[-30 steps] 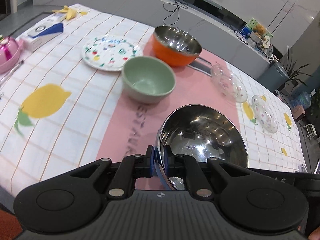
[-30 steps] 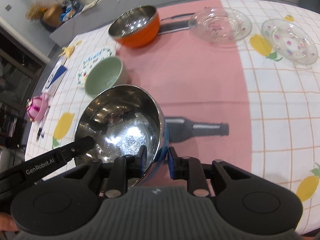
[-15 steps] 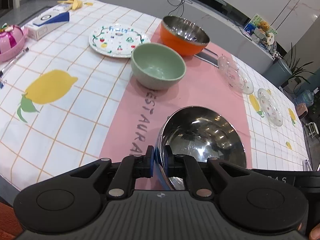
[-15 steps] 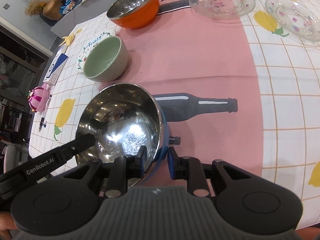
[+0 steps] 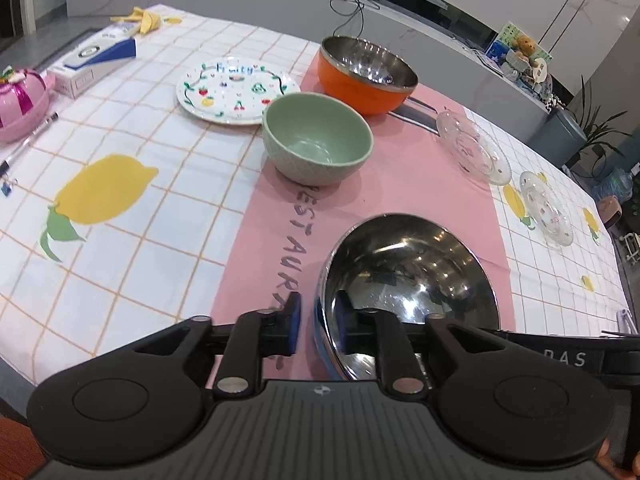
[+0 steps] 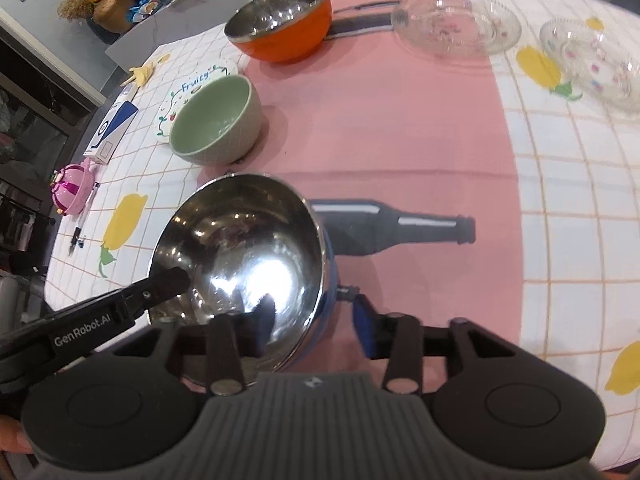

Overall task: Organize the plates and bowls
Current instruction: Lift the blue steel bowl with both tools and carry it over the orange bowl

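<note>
Nearest to us, the blue-sided steel bowl (image 5: 408,276) sits low on the pink runner of the table (image 5: 120,264), mouth upward and tipped slightly toward the left side; being round, it has no long axis of its own. The left gripper (image 5: 316,324) straddles its near rim with fingers apart, one pad outside the wall with a visible gap, the other inside the bowl. The right gripper (image 6: 316,316) straddles the opposite rim likewise, fingers spread and its outer pad clear of the blue wall. We judge that neither tool is clamping the bowl and that it is being set down or released here; whether its base bears fully on the cloth we cannot tell. Beyond it stands the green bowl (image 5: 318,140), upright, apart from the steel one. Farther on stand the fruit-pattern plate (image 5: 236,90) and the orange bowl (image 5: 366,76), both upright. Two glass plates (image 6: 456,26) lie separately at the far right, well apart from the bowls, so sorting appears unfinished.
</note>
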